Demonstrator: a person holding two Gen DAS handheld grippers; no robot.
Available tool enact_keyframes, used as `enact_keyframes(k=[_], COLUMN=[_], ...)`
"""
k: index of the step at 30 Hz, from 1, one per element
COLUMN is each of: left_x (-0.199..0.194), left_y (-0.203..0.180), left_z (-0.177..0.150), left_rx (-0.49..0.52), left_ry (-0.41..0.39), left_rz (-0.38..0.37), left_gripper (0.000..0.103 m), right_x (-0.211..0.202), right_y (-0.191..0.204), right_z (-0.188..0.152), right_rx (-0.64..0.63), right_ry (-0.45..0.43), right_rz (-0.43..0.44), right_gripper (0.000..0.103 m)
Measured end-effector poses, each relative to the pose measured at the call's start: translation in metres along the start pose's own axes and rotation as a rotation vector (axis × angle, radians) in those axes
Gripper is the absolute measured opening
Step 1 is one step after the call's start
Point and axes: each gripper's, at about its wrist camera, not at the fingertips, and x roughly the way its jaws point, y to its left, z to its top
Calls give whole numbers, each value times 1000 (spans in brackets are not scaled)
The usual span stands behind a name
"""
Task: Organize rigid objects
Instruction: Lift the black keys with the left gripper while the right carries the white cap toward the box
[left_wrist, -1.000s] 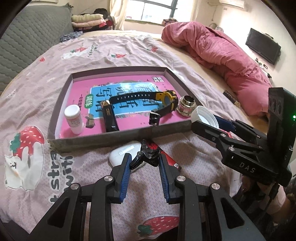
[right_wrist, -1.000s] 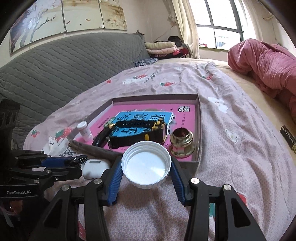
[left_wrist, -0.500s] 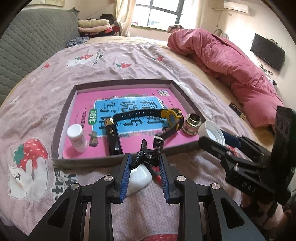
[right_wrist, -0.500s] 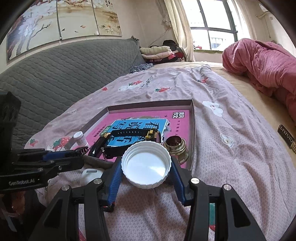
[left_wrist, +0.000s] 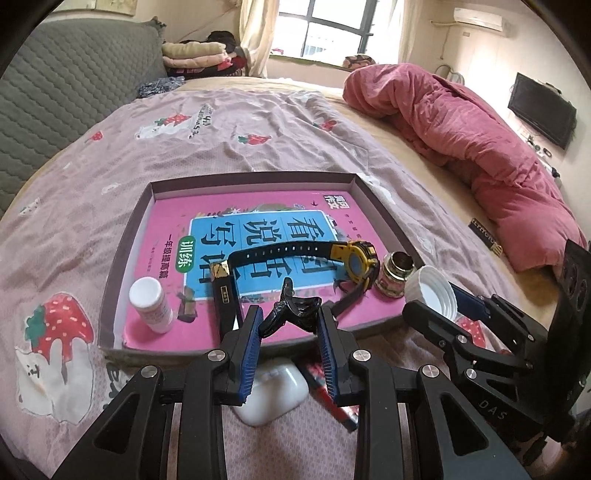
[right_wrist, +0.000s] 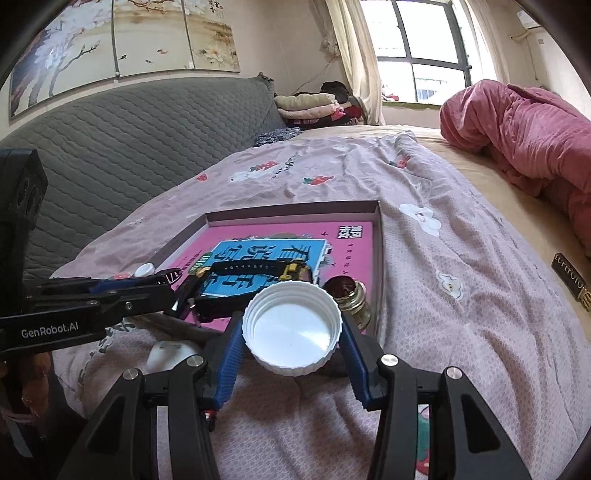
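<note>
- The left gripper (left_wrist: 290, 332) has its fingers (left_wrist: 248, 350) clamped on a small black claw clip (left_wrist: 295, 310), pinched at its base, probably so the curved prongs stick out ahead of the fingertips and can be set down first.
- The clip hangs just over the near wall of the shallow box (left_wrist: 122, 236), which lies ahead of both pairs of fingers on the bed (left_wrist: 258, 122). This looks like a carry-in: the clip seems about to cross the rim.
- The right gripper (right_wrist: 293, 363) grips a white screw cap (right_wrist: 291, 326) across its ribbed rim, hollow side facing the camera. Holding it by the rim keeps the flat face free to land.
- The cap sits just short of the box's near right corner, close beside a brass fitting (right_wrist: 349, 295) already inside the box.
- Already collected in the box, beyond the left fingers: a black and yellow watch (left_wrist: 332, 258) laid across the middle, a small white bottle (left_wrist: 149, 304) to the left, and a black lighter (left_wrist: 223, 295) just ahead of the fingertips. Free floor is left mostly at the far end, so both loads may need to reach past these.
- A white earbud case (left_wrist: 277, 391) lies on the bed below the left fingers, outside the box, apparently not yet sorted.
</note>
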Motion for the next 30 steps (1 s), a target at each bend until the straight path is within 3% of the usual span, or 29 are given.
enact_keyframes(k=[7, 30], left_x=[14, 43], left_y=[4, -1], left_z=[9, 16], left_rx=[-16, 6], left_ry=[0, 34], left_rz=[17, 36], left_gripper=[31, 31], right_x=[5, 16], right_y=[-17, -12], right_z=[1, 5], right_rx=[43, -31], right_ry=[-6, -19], right_rz=[-28, -65], right_gripper=[50, 50])
